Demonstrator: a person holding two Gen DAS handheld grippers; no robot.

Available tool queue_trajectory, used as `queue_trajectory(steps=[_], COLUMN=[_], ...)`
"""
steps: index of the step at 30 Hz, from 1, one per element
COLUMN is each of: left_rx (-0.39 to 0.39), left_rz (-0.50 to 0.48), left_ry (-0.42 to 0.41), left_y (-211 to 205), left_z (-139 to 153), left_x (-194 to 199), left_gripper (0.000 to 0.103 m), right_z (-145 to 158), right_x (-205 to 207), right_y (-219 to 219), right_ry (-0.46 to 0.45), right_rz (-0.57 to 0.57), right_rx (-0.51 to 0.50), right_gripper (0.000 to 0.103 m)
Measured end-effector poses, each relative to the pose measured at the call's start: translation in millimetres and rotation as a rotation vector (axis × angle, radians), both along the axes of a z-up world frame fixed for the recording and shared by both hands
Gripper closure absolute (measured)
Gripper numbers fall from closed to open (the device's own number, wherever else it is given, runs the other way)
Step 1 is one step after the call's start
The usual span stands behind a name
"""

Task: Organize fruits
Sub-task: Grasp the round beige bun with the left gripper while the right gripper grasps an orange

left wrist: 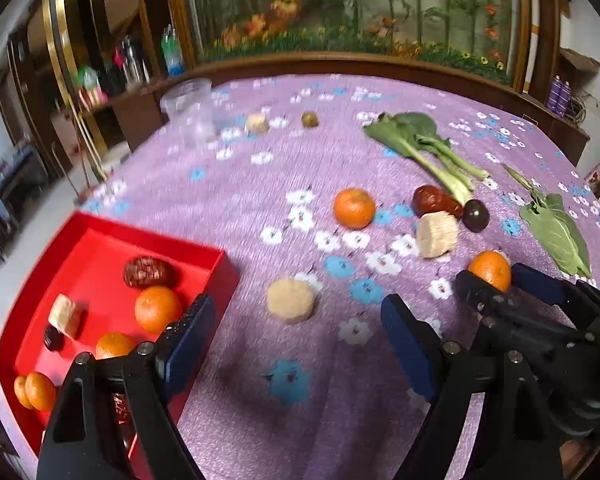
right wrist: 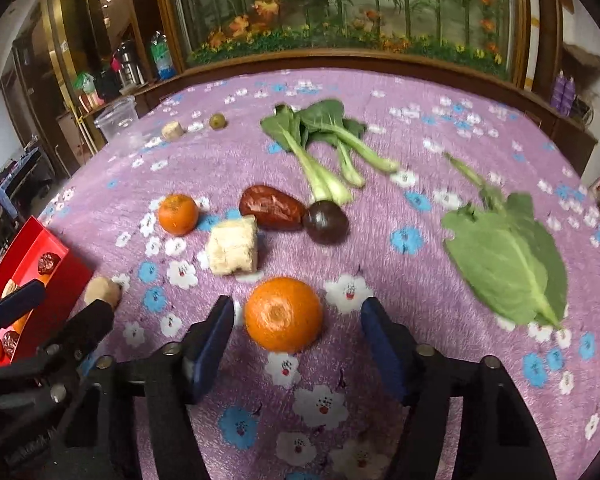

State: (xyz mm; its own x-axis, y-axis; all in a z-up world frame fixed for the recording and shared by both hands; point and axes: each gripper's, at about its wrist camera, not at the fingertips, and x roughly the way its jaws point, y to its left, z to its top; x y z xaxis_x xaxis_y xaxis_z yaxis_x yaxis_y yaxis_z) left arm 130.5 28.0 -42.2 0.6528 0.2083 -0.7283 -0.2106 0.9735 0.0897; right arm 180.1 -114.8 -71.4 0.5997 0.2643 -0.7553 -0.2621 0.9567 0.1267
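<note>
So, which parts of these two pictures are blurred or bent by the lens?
Left wrist view: cup and far cloth smeared, red tray fairly sharp. Right wrist view: leaf streaked, near orange clearer. Both views: the table edge bows.

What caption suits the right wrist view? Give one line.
Right gripper open around an orange on the floral tablecloth, fingers not touching.

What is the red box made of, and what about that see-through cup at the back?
The red box looks like smooth, stiff cardboard or plastic: flat walls, sharp corners, even matte red; which one is hard to tell. The see-through cup looks like thin clear plastic, since the cloth shows through it, though it is blurred.
</note>
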Motion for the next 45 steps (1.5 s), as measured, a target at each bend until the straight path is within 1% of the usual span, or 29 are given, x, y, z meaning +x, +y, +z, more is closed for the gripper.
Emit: queue_trajectory(steps=[1, 4, 6, 7, 8, 9, 11, 12, 13, 14, 15, 18, 20, 21, 22, 23, 25, 26, 30, 34, 39, 45], left_rx=[0.011, -0.013, -0.017, -0.008, 0.018, 0.01, -0.065, -0.076, -0.088, -0.101, -0.108, -0.14, -0.132, -0.128, -0.121, -0.116, -0.118, -0.122, -0.139, -0.171, -0.216, -0.248], left_rz=[-0.005, 0.016, 0.039, 0.043, 0.058, 0.068, 0.047, 0.035, 0.023, 0.003, -0.019, -0.018, -0.019, -0.021, -0.026, -0.028, -0.042, -0.054, -0.095, -0.136, -0.193, -0.211], left_ry=[-0.011, 0.026, 0.041, 0.047, 0.062, 0.071, 0.079, 0.064, 0.047, 0.036, 0.043, 0.047, 0.046, 0.046, 0.047, 0.047, 0.045, 0.044, 0.043, 0.017, -0.014, -0.05], left_y=[-3.4, -3.1, -0.9, -0.6, 0.1, 2.7, 8.8, 10.0, 10.1, 10.1, 9.9, 13.7, 12.6, 12.0, 10.9, 10.2, 9.4, 8.2, 5.6, 4.9, 5.7, 10.2], left_z=[-0.7, -8.8, -14.2, -16.3, -20.2, -24.5, -29.9, -27.6, -25.2, -23.8, -24.5, -26.0, -26.0, -26.2, -26.3, -26.2, -26.5, -26.2, -25.2, -15.6, -1.9, 13.5], left_x=[-0.3, 7.5, 13.3, 14.6, 15.8, 15.9, 17.5, 17.7, 16.8, 16.9, 18.5, 21.5, 22.9, 23.3, 24.9, 25.3, 26.4, 26.1, 22.4, 9.2, -21.3, -60.9], left_gripper=[0.02, 0.02, 0.02, 0.02, 0.02, 0.02, 0.02, 0.022, 0.032, 0.039, 0.05, 0.052, 0.057, 0.062, 0.069, 0.074, 0.075, 0.075, 0.075, 0.075, 0.075, 0.075], right_z=[1.2, 0.8, 1.0, 1.1, 1.2, 1.4, 1.9, 2.0, 2.0, 2.2, 2.2, 1.7, 1.1, 1.0, 0.7, 0.8, 1.1, 1.4, 2.3, 7.7, 16.2, 26.2], right_x=[-0.7, 0.1, -0.1, 0.1, 0.1, -0.3, -0.6, -0.8, -0.7, -0.9, -0.7, 1.1, 1.7, 1.7, 2.2, 2.6, 2.9, 2.1, -2.1, -14.7, -40.4, -75.9], right_y=[-4.5, -16.9, -19.6, -19.5, -19.7, -19.2, -16.7, -14.9, -13.7, -12.3, -11.1, -7.8, -4.6, -2.2, -0.4, 2.0, 4.2, 4.2, 4.0, -3.8, -17.1, -23.1], right_ry=[-0.004, 0.004, 0.006, 0.006, 0.006, 0.006, 0.005, 0.004, 0.003, 0.001, 0.0, 0.0, 0.001, 0.0, -0.001, -0.004, -0.015, -0.017, -0.017, -0.027, -0.037, -0.053], right_rz=[-0.008, -0.028, -0.034, -0.033, -0.031, -0.028, -0.024, -0.019, -0.016, -0.013, -0.011, -0.001, 0.009, 0.014, 0.02, 0.029, 0.027, 0.03, 0.033, 0.02, 0.004, 0.005], right_rx=[0.022, 0.081, 0.091, 0.093, 0.095, 0.093, 0.078, 0.069, 0.063, 0.055, 0.047, 0.034, 0.022, 0.009, 0.001, -0.008, -0.035, -0.033, -0.045, -0.045, -0.032, -0.013], right_gripper=[0.037, 0.037, 0.037, 0.037, 0.037, 0.037, 0.037, 0.037, 0.038, 0.038, 0.038, 0.039, 0.04, 0.041, 0.046, 0.054, 0.062, 0.064, 0.065, 0.065, 0.065, 0.065])
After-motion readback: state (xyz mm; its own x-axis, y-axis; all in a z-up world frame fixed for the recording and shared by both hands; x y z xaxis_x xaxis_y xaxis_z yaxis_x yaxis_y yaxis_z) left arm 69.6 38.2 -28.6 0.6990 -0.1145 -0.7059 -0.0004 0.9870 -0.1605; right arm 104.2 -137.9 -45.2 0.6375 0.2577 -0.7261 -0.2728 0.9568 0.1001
